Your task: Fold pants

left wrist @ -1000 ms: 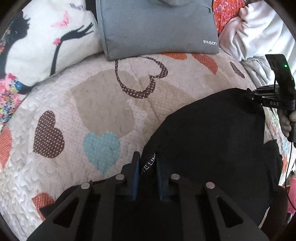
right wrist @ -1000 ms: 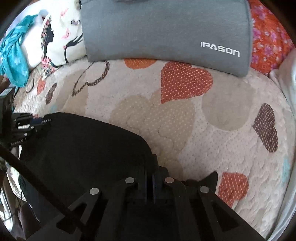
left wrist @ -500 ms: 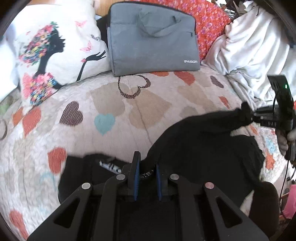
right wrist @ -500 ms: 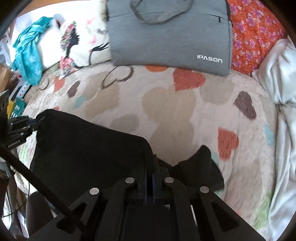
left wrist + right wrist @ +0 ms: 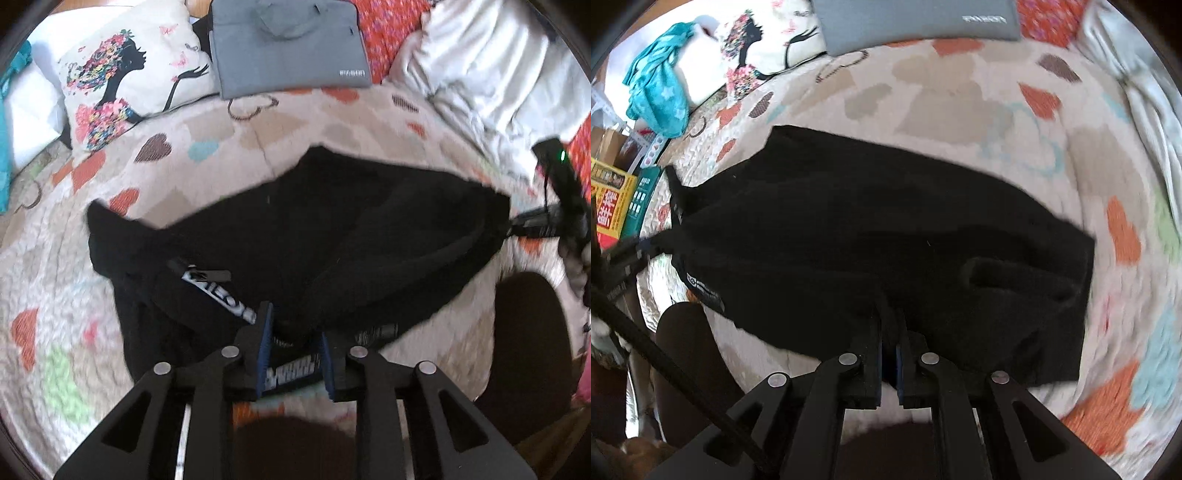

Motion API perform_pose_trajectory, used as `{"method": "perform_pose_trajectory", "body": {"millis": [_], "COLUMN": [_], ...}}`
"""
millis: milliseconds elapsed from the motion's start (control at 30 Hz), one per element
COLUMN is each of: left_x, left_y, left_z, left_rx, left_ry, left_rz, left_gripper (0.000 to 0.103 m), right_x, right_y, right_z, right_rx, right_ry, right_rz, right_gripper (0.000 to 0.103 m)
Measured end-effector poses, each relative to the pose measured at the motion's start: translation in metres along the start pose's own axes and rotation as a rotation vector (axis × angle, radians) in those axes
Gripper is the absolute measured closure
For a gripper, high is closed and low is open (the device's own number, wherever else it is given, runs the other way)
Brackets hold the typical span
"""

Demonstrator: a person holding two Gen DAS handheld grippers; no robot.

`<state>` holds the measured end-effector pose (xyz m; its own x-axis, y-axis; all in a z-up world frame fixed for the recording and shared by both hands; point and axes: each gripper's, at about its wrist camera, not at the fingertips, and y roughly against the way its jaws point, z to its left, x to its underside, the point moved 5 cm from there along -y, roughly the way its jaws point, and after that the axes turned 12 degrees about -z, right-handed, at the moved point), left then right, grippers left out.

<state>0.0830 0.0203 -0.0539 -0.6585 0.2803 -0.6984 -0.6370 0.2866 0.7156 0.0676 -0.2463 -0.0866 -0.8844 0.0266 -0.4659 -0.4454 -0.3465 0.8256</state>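
Black pants [image 5: 332,229] lie folded across the heart-print quilt [image 5: 221,140], stretched between both grippers. My left gripper [image 5: 295,325] is at their near edge. Its jaws are opening, and the waistband with white lettering lies loosely between the blue pads. The right wrist view shows the same pants [image 5: 868,229], with my right gripper [image 5: 891,314] at the near edge. Its jaws are nearly closed, just starting to part, and a thin fold of fabric is still pinched. Each gripper shows in the other's view: the right gripper [image 5: 535,225] and the left gripper [image 5: 628,251].
A grey laptop bag [image 5: 288,44] and a printed pillow [image 5: 122,81] lie at the far side of the bed. A white duvet [image 5: 498,66] is bunched at the right. A teal cloth [image 5: 657,88] and boxes [image 5: 613,199] are at the left. The person's dark knee [image 5: 528,339] is close by.
Both grippers have drawn back toward the near edge of the bed, pulling the pants over themselves. More of the bed now shows. The left jaws have widened.
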Motion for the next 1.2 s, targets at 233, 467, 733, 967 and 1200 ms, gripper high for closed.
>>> {"method": "perform_pose_trajectory", "body": {"millis": [233,467,733,967,1200], "left_x": [0.034,0.077,0.067,0.050,0.047], "left_y": [0.035,0.069,0.089,0.086,0.079], "left_z": [0.029,0.087,0.096,0.086,0.087], "left_rx": [-0.041,-0.143,-0.136,-0.119,-0.112], "left_ry": [0.136,0.325,0.442,0.493,0.527], "left_rz": [0.001,0.018,-0.059,-0.087,-0.099], "left_gripper": [0.077,0.071,0.061,0.058,0.058], "right_x": [0.016,0.018,-0.015,-0.041,-0.063], "right_y": [0.030,0.088,0.074,0.006,0.029], "right_z": [-0.018,-0.081,-0.089,-0.074,-0.085], "right_rx": [-0.010,0.080,0.091,0.234,0.318], "right_ry": [-0.095,-0.273,-0.299,-0.108,-0.067], "right_rz": [-0.015,-0.163,-0.241,-0.130,-0.200], "right_gripper": [0.077,0.065,0.065,0.070,0.096]}}
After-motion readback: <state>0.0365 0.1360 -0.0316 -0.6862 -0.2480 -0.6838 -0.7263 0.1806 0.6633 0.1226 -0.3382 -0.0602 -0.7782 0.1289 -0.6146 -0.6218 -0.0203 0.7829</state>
